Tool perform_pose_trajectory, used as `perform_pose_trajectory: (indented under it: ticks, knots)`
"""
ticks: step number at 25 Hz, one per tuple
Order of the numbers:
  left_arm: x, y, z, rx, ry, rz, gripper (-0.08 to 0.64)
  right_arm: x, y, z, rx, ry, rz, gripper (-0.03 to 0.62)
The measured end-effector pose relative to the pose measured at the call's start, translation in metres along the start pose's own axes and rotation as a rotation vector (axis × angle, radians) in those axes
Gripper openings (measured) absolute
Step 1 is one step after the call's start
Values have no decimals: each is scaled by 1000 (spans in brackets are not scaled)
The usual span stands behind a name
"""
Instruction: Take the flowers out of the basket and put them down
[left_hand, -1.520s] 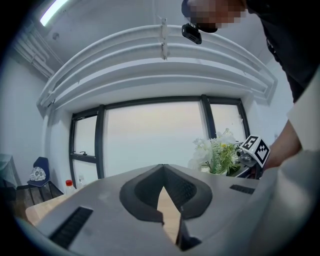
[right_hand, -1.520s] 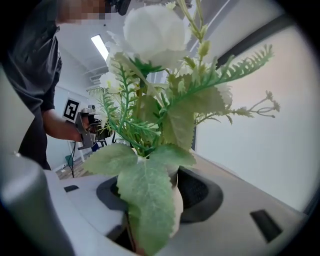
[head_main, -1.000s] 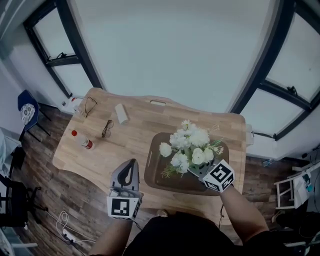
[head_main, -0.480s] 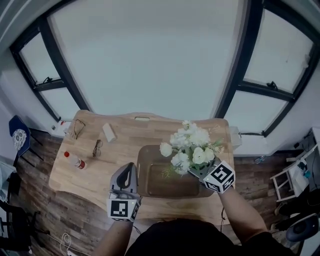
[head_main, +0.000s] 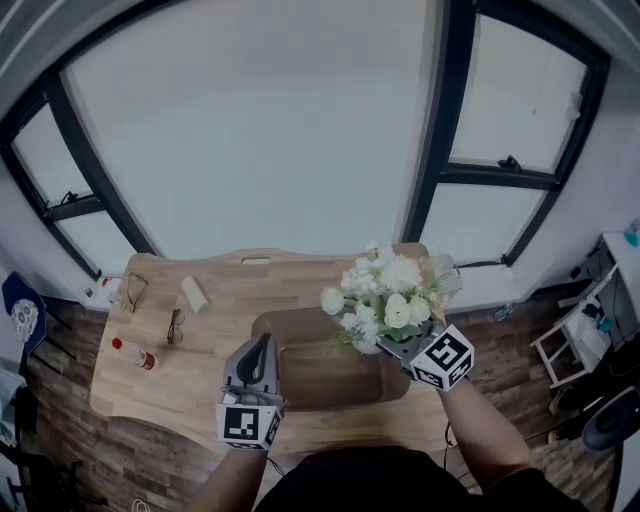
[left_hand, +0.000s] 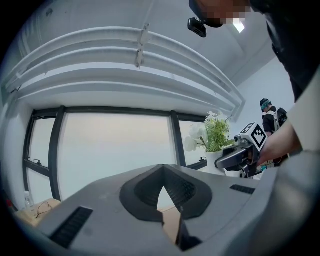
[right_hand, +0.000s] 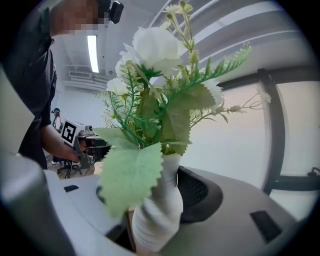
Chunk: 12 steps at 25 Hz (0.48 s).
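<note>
A bunch of white flowers (head_main: 385, 295) with green leaves stands in a small white vase (right_hand: 157, 215). My right gripper (head_main: 392, 345) is shut on that vase and holds it upright in the air, over the right rear part of the dark brown basket tray (head_main: 300, 375). The vase fills the gap between the right jaws in the right gripper view. My left gripper (head_main: 255, 352) hovers at the tray's front left, shut and empty. In the left gripper view, the flowers (left_hand: 212, 132) and the right gripper (left_hand: 237, 156) show to the right.
The wooden table (head_main: 180, 385) carries a red-capped bottle (head_main: 135, 353), two pairs of glasses (head_main: 175, 325), and a small white box (head_main: 195, 292) on its left side. Large windows stand behind it. Another person (left_hand: 270, 115) is in the room's background.
The head view has tilted upward, so the table sits lower in the picture. The held flowers now sit over the tray's right rear instead of its middle. Both grippers keep their states.
</note>
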<state>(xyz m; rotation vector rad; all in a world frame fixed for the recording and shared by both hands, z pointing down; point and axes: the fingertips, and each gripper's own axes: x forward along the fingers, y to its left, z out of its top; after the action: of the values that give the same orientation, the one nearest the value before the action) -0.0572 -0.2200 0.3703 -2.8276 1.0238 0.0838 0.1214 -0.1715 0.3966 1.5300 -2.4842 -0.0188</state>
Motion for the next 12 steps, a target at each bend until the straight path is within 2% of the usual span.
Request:
perform_pose_trajectory:
  ticks: [12]
  knots:
    - [49, -46, -1, -11, -5, -126, 5, -74, -60, 8, 42, -56, -182, 252]
